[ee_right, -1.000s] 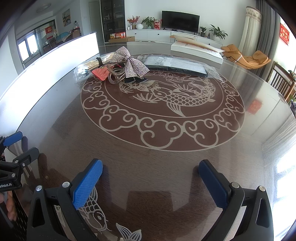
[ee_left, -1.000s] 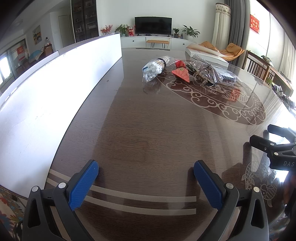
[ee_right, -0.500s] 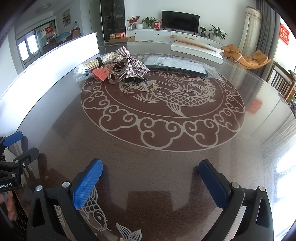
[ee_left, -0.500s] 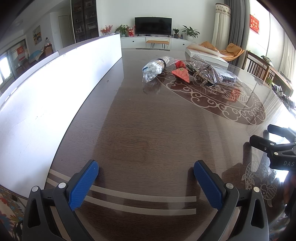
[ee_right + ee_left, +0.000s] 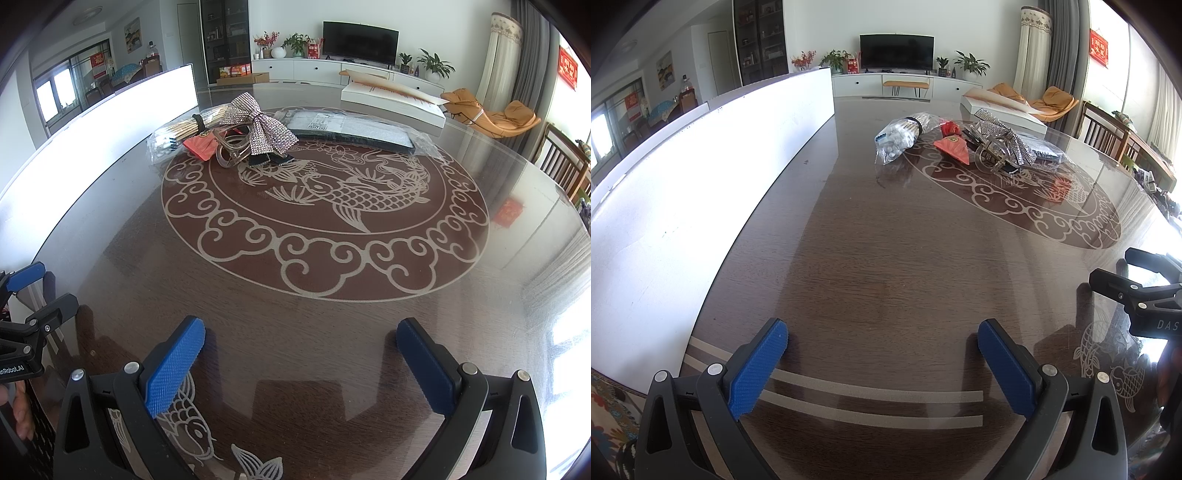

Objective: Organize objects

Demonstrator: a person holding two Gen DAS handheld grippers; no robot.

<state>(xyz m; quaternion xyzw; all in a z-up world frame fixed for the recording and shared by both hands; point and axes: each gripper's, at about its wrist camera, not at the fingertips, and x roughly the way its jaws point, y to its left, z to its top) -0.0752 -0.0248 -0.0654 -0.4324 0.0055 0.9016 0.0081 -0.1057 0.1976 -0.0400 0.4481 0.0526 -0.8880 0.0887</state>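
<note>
Jaws of both my left gripper (image 5: 882, 347) and right gripper (image 5: 301, 345) unchanged: wide, empty, low over near table (image 5: 332, 314). Cluttered pile, rhinestone bow (image 5: 260, 127) on top, sits untouched far across; organizing not started

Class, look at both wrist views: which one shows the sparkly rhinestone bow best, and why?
The right wrist view. The rhinestone bow faces the camera there, both loops and tails clear, lying on the hair clip. In the left wrist view the bow is farther off, seen side-on and harder to read.
</note>
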